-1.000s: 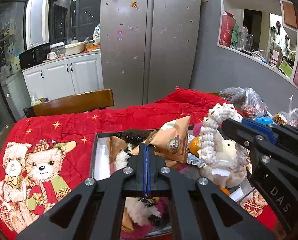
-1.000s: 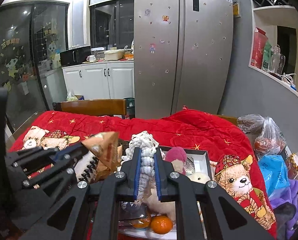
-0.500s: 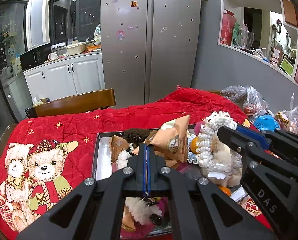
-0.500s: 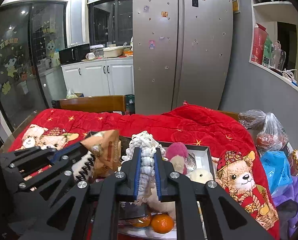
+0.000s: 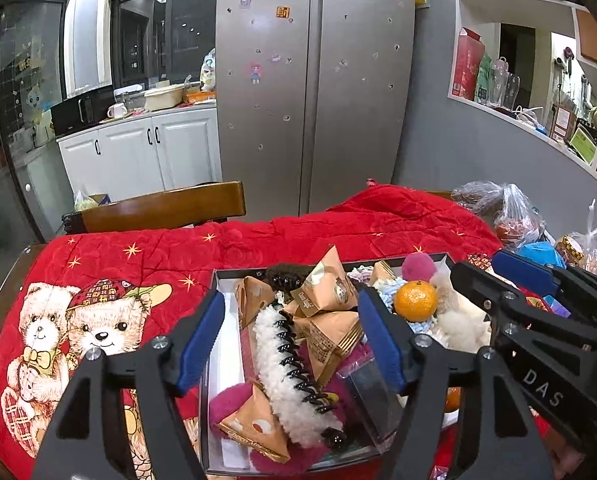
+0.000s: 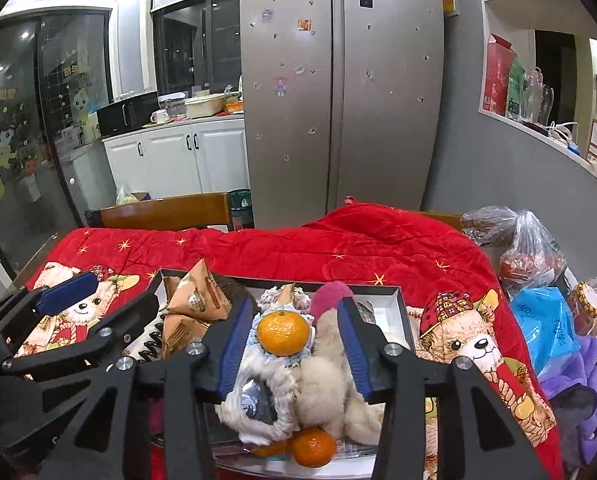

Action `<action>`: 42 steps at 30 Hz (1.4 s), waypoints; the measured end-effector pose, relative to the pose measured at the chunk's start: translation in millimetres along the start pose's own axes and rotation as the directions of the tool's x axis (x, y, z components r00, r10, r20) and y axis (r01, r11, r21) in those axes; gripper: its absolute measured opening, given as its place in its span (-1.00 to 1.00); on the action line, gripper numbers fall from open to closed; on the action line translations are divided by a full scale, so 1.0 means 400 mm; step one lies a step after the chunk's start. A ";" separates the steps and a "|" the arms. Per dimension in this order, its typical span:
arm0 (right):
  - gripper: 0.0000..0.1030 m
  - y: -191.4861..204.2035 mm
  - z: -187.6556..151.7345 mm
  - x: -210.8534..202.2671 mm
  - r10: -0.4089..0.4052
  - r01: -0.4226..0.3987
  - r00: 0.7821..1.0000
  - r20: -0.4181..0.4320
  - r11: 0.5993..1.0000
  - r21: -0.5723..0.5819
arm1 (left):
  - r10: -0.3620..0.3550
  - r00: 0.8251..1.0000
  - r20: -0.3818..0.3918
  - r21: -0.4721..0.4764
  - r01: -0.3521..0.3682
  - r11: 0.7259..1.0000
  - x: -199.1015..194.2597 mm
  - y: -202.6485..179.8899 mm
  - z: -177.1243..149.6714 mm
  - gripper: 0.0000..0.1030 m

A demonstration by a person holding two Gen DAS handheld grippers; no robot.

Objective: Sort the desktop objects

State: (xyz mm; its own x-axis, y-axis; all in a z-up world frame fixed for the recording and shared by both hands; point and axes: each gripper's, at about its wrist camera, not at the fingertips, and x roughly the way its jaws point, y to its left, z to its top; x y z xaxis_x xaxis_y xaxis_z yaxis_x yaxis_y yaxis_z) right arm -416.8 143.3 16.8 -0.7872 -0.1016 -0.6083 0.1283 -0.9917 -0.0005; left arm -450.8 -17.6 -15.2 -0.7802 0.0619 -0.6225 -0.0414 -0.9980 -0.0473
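The left gripper (image 5: 290,336), its fingers just spread apart and gripping nothing, hangs over snack packets (image 5: 324,294) at the box's (image 5: 218,284) 9 o'clock side, while the right gripper (image 6: 290,344), fingers likewise just parted, frames a tangerine (image 6: 284,332) at 3 o'clock.
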 end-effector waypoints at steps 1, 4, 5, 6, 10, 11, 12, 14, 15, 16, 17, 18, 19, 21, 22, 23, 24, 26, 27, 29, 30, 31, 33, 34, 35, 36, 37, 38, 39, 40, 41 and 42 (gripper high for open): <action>-0.12 0.001 0.001 0.001 -0.001 0.001 1.000 -0.003 1.000 0.001 | -0.001 1.000 0.001 -0.001 0.001 1.000 -0.001 0.001 0.000 0.38; -0.12 0.005 0.001 -0.001 -0.013 0.013 1.000 -0.002 1.000 -0.009 | 0.001 1.000 0.001 0.008 -0.001 1.000 -0.002 -0.001 0.001 0.41; -0.12 0.007 0.001 -0.002 -0.022 0.022 1.000 0.000 1.000 -0.015 | -0.001 1.000 0.001 0.009 0.001 1.000 -0.004 0.000 0.001 0.41; -0.12 0.008 0.002 -0.004 -0.027 0.027 1.000 0.002 0.999 -0.019 | -0.003 1.000 0.002 0.010 0.003 1.000 -0.006 -0.001 0.001 0.41; -0.12 0.003 0.004 -0.010 -0.028 0.028 1.000 0.008 0.999 -0.020 | -0.004 1.000 0.002 0.014 0.004 1.000 -0.009 -0.002 0.003 0.44; -0.12 0.004 0.004 -0.011 -0.032 0.032 0.999 0.010 0.999 -0.023 | -0.001 1.000 0.000 0.017 0.001 1.000 -0.009 -0.003 0.004 0.45; -0.12 0.005 0.005 -0.012 -0.036 0.036 0.999 0.010 0.999 -0.026 | 0.002 1.000 -0.001 0.020 -0.002 1.000 -0.009 -0.004 0.004 0.46; -0.11 0.004 0.005 -0.013 -0.039 0.039 0.999 0.013 0.999 -0.027 | 0.007 1.000 0.000 0.026 -0.007 1.000 -0.011 -0.006 0.005 0.47; -0.11 0.004 0.005 -0.014 -0.040 0.041 0.999 0.013 0.999 -0.030 | 0.011 1.000 0.001 0.028 -0.011 1.000 -0.011 -0.005 0.005 0.48; -0.08 0.003 0.006 -0.013 -0.042 0.042 0.999 0.012 0.999 -0.031 | 0.015 1.000 0.003 0.028 -0.015 0.999 -0.013 -0.005 0.006 0.49; -0.06 0.004 0.005 -0.013 -0.045 0.045 0.999 0.012 0.999 -0.031 | 0.016 1.000 0.003 0.028 -0.017 0.999 -0.015 -0.005 0.007 0.51; -0.05 0.004 0.004 -0.013 -0.045 0.045 0.999 0.013 0.999 -0.028 | 0.019 1.000 0.004 0.027 -0.019 0.999 -0.017 -0.004 0.007 0.55; -0.05 0.004 0.004 -0.014 -0.043 0.044 0.999 0.014 0.999 -0.027 | 0.020 1.000 0.007 0.024 -0.021 0.999 -0.020 -0.002 0.008 0.56; -0.04 0.003 0.006 -0.018 -0.043 0.043 0.999 0.016 0.999 -0.028 | 0.024 1.000 0.015 0.025 -0.024 0.999 -0.028 0.000 0.009 0.62; -0.04 0.004 0.007 -0.021 -0.045 0.046 0.999 0.019 0.999 -0.030 | 0.027 0.999 0.018 0.028 -0.028 0.999 -0.032 -0.001 0.009 0.62; -0.03 0.005 0.007 -0.025 -0.049 0.049 0.999 0.024 0.998 -0.033 | 0.029 0.999 0.020 0.031 -0.030 0.999 -0.036 -0.002 0.010 0.62; -0.03 0.005 0.007 -0.028 -0.050 0.051 0.998 0.025 0.998 -0.034 | 0.030 0.999 0.021 0.032 -0.030 0.999 -0.040 -0.002 0.011 0.62; -0.03 0.006 0.008 -0.034 -0.049 0.049 0.999 0.024 0.998 -0.030 | 0.025 0.999 0.023 0.034 -0.026 0.999 -0.052 -0.003 0.014 0.62; -0.03 0.006 0.009 -0.038 -0.048 0.049 0.998 0.026 0.998 -0.028 | 0.022 1.000 0.022 0.036 -0.023 0.999 -0.059 -0.004 0.015 0.64; -0.03 0.006 0.011 -0.050 -0.050 0.051 0.998 0.030 0.998 -0.022 | 0.024 1.000 0.009 0.047 -0.025 0.999 -0.080 -0.007 0.015 0.68; -0.03 0.007 0.012 -0.059 -0.051 0.051 0.998 0.027 0.999 -0.015 | 0.025 1.000 0.008 0.050 -0.026 0.998 -0.091 -0.005 0.016 0.70; -0.03 0.008 0.011 -0.068 -0.049 0.049 0.998 0.027 0.999 -0.009 | 0.024 1.000 0.010 0.050 -0.025 0.998 -0.109 -0.004 0.014 0.71; -0.02 0.012 0.009 -0.098 -0.043 0.043 0.998 0.034 0.999 -0.001 | 0.027 0.999 0.025 0.045 -0.028 0.999 -0.151 0.004 0.011 0.77; -0.01 0.014 0.009 -0.117 -0.038 0.037 0.999 0.036 0.999 0.003 | 0.032 0.999 0.035 0.040 -0.033 0.999 -0.184 0.005 0.008 0.78; 0.01 0.019 0.007 -0.135 -0.033 0.033 0.999 0.042 0.999 0.002 | 0.035 0.998 0.042 0.040 -0.037 0.999 -0.206 0.004 0.006 0.79; 0.04 0.024 0.006 -0.163 -0.035 0.036 0.998 0.053 0.999 -0.006 | 0.038 0.998 0.051 0.041 -0.040 0.998 -0.233 0.003 0.002 0.81; 0.14 0.027 0.006 -0.183 -0.046 0.047 0.997 0.058 0.999 -0.010 | 0.036 0.998 0.059 0.048 -0.039 0.998 -0.269 -0.002 -0.006 0.81; 0.21 0.030 0.004 -0.206 -0.062 0.063 0.996 0.064 0.998 -0.011 | 0.034 0.998 0.056 0.059 -0.037 0.998 -0.292 -0.004 -0.012 0.82; 0.22 0.035 0.002 -0.239 -0.074 0.075 0.994 0.075 0.997 -0.012 | 0.029 0.999 0.045 0.074 -0.032 0.997 -0.318 -0.011 -0.019 0.82; 0.22 0.039 0.000 -0.265 -0.077 0.078 0.994 0.084 0.997 -0.014 | 0.024 0.999 0.038 0.088 -0.027 0.996 -0.354 -0.019 -0.031 0.82; 0.23 0.044 -0.003 -0.291 -0.081 0.083 0.993 0.090 0.996 -0.018 | 0.020 0.999 0.046 0.098 -0.024 0.995 -0.383 -0.024 -0.040 0.82; 0.26 0.050 -0.009 -0.322 -0.087 0.089 0.992 0.097 0.996 -0.022 | 0.019 0.998 0.067 0.111 -0.027 0.993 -0.422 -0.031 -0.054 0.86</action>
State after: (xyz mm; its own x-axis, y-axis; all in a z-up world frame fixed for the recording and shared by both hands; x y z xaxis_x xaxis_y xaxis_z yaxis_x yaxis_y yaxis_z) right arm -310.8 136.9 92.2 -0.8499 -0.0223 -0.5264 0.0708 -0.9949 -0.0721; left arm -305.2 -15.6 73.6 -0.8210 0.0419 -0.5694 -0.0899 -0.9943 0.0565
